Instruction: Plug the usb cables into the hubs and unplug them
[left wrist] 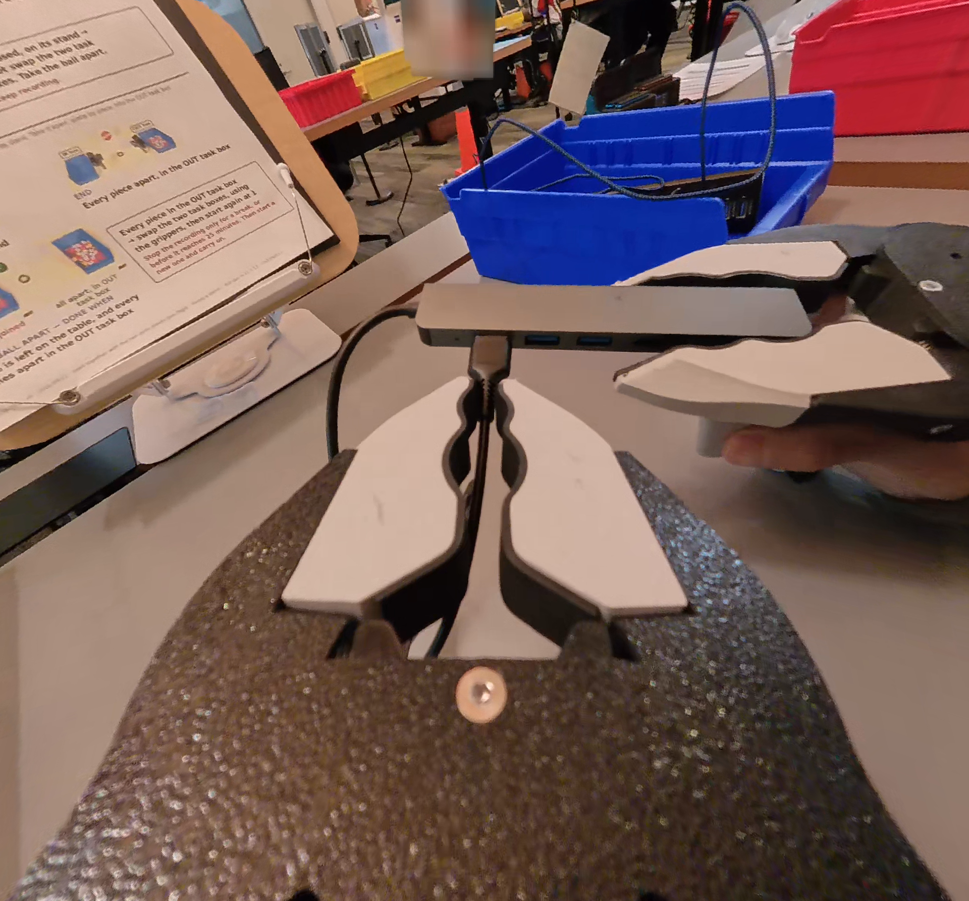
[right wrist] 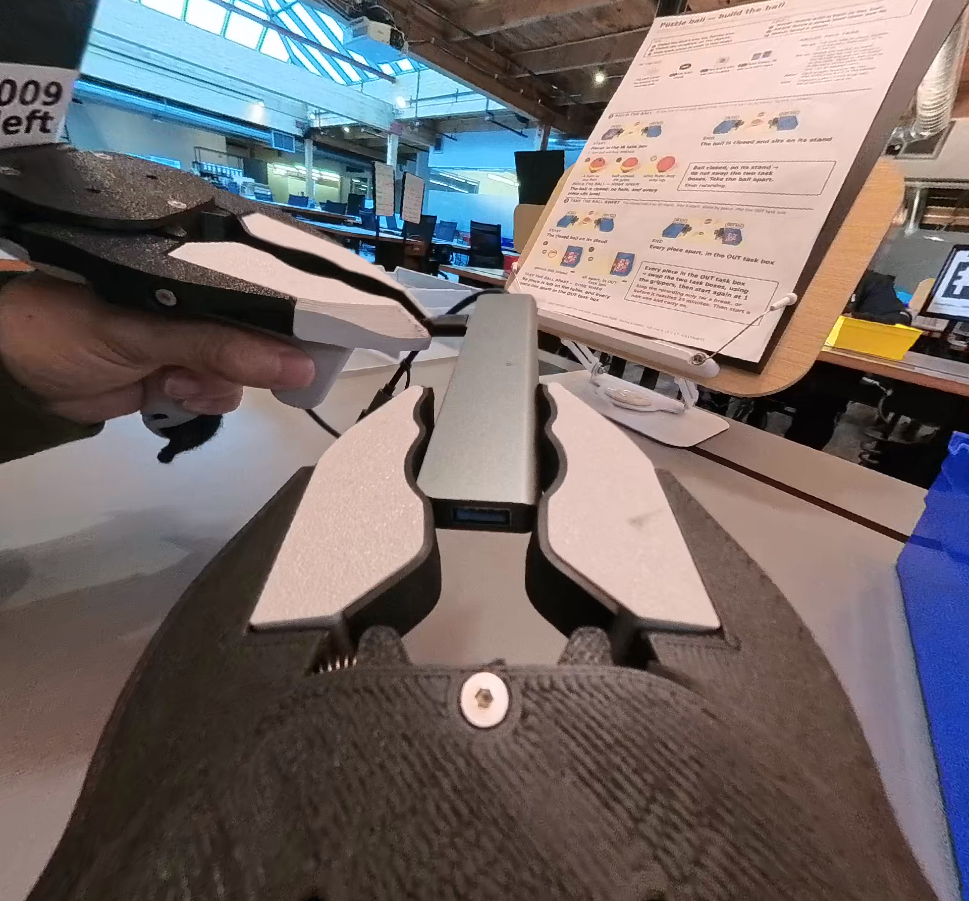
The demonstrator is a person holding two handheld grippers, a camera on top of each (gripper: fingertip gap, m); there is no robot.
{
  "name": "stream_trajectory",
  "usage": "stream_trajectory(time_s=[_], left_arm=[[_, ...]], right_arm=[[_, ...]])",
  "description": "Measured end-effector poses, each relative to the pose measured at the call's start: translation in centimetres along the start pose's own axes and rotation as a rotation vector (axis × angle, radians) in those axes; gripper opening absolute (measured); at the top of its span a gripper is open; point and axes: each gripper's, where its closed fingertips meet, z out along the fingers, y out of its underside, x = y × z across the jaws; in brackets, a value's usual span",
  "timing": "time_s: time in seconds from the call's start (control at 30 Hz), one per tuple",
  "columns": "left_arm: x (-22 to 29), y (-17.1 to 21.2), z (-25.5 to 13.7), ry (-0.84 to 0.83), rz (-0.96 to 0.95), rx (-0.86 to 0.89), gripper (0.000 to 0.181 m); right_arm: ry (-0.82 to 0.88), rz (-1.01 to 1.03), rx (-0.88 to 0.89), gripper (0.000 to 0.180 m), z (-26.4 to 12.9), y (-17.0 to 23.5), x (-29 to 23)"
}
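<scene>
Closest to the lens in the left wrist view, the left tool (left wrist: 485, 393) pinches a black usb cable (left wrist: 478, 461) just behind its metal plug (left wrist: 490, 351), jaws nearly together. That plug sits in a port on the long side of the grey hub (left wrist: 613, 307), which the right tool (left wrist: 624, 330) clamps from the right, lifted off the pale surface (left wrist: 786, 587).

The hub's long axis runs crosswise to the left tool, so the plug's axis lines up with that tool's fingers; any pull or push should go straight along them while the right tool braces.

Only the right wrist view shows the hub's (right wrist: 485, 404) end port facing the right tool (right wrist: 485, 393). Only the left view shows the blue bin (left wrist: 603, 241) behind, holding a braided cable (left wrist: 734, 89).
</scene>
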Motion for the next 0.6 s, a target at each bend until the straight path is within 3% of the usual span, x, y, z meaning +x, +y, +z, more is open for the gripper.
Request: stream_trajectory(time_s=[0.27, 0.4, 0.5, 0.6], left_arm=[[-0.2, 0.2, 0.0, 0.012, -0.012, -0.019, 0.006], [-1.5, -1.7, -1.4, -0.030, -0.054, 0.037, 0.019], [-6.2, -2.7, -4.5, -0.143, -0.144, 0.042, 0.018], [-15.8, -0.5, -9.2, -0.373, -0.277, -0.092, 0.017]], right_arm=[[0.032, -0.039, -0.012, 0.038, 0.1, 0.1, 0.0], [0.089, 0.008, -0.012, 0.037, -0.3, 0.2, 1.6], [0.085, 0.059, 0.002, 0.037, -0.6, 0.1, 2.3], [0.057, 0.069, -0.002, 0.037, -0.5, 0.1, 2.1]])
